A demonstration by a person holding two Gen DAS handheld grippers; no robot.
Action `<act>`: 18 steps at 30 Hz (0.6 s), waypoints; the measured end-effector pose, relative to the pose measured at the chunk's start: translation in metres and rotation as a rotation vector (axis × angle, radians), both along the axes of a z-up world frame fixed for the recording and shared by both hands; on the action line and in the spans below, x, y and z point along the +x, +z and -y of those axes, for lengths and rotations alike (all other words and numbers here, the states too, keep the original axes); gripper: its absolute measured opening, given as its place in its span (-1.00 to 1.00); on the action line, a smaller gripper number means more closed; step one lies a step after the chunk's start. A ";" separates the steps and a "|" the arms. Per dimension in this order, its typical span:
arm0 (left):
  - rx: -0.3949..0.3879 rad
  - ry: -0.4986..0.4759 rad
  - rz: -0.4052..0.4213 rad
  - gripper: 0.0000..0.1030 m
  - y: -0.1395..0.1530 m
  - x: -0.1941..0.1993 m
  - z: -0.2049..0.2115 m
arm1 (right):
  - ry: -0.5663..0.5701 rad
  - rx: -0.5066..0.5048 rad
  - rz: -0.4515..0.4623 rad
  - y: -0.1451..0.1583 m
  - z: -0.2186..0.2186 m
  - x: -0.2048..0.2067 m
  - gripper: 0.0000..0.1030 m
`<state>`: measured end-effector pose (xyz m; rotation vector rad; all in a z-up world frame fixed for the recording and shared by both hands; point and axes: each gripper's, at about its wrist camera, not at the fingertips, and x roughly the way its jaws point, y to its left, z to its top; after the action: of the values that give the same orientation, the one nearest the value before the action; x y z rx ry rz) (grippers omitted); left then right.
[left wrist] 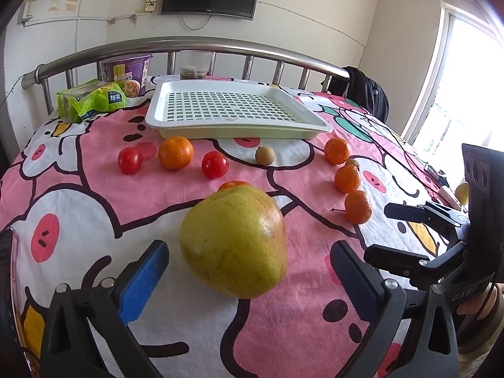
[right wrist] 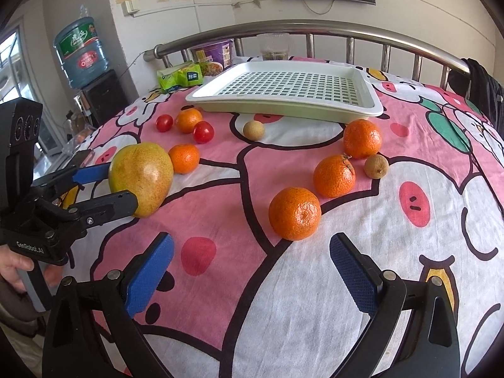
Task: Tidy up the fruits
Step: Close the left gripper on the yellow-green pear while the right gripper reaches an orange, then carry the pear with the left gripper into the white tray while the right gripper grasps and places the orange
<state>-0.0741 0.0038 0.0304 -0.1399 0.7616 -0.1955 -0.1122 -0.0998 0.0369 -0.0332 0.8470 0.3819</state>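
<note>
A big yellow-green pear (left wrist: 234, 241) lies on the cartoon bedsheet, between the wide-open fingers of my left gripper (left wrist: 249, 278); in the right wrist view the pear (right wrist: 141, 178) sits between those fingers, contact unclear. My right gripper (right wrist: 252, 275) is open and empty, just short of a mandarin (right wrist: 294, 213). More mandarins (right wrist: 334, 175) (right wrist: 362, 138), two red tomatoes (left wrist: 129, 160) (left wrist: 214, 164) and small brown longans (left wrist: 264, 155) (right wrist: 376, 165) lie scattered. A white perforated tray (left wrist: 233, 129) stands empty at the back.
A green snack pack (left wrist: 91, 100), a purple noodle cup (left wrist: 126, 74) and a clear plastic container (left wrist: 194, 64) stand along the metal bed rail (left wrist: 189, 45). A water jug (right wrist: 80, 56) stands off the bed at the left. A dark jacket (left wrist: 367, 89) hangs on the rail's right end.
</note>
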 end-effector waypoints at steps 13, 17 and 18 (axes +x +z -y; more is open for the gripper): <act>-0.005 0.022 -0.053 0.55 -0.006 0.014 -0.004 | -0.032 -0.014 -0.045 -0.009 0.004 0.024 0.36; -0.011 0.024 -0.062 0.49 -0.008 0.018 -0.006 | -0.046 -0.015 -0.075 -0.014 0.008 0.032 0.13; -0.014 0.022 -0.065 0.49 -0.008 0.019 -0.006 | -0.048 -0.018 -0.083 -0.015 0.009 0.034 0.03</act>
<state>-0.0552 0.0100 0.0222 -0.1682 0.8228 -0.1756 -0.0785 -0.1085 0.0216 -0.0139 0.9312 0.3324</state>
